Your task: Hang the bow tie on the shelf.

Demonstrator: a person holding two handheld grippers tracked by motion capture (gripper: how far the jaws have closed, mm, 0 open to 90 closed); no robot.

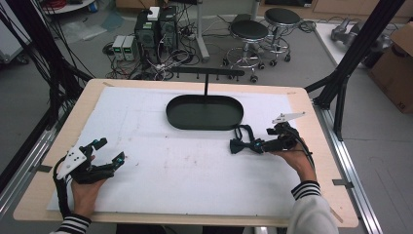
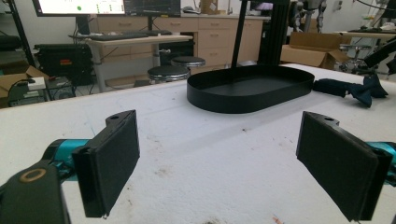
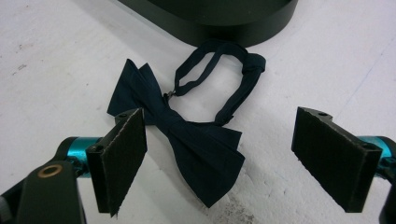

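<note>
We are lining up our wide right tongs (image 3: 219, 158) over the bow tie (image 3: 187, 140), next closing on its knot; left tongs (image 2: 219, 163) gape idle

Brightness: we see even, diffuse indoor light; the white table cover (image 1: 160, 161) reads bright without glare.
Shadows: we note soft, short ones beneath the bow tie (image 3: 187, 135) and beside the black oval tray (image 2: 247, 91).
Dark tones: we lose detail in the tray and the tie's folds.
Sharpness: we find the high view soft and low in detail; the nearest jaw edges in both gripper views blur slightly.
Distortion: we see the table edges bow in the high view.
</note>
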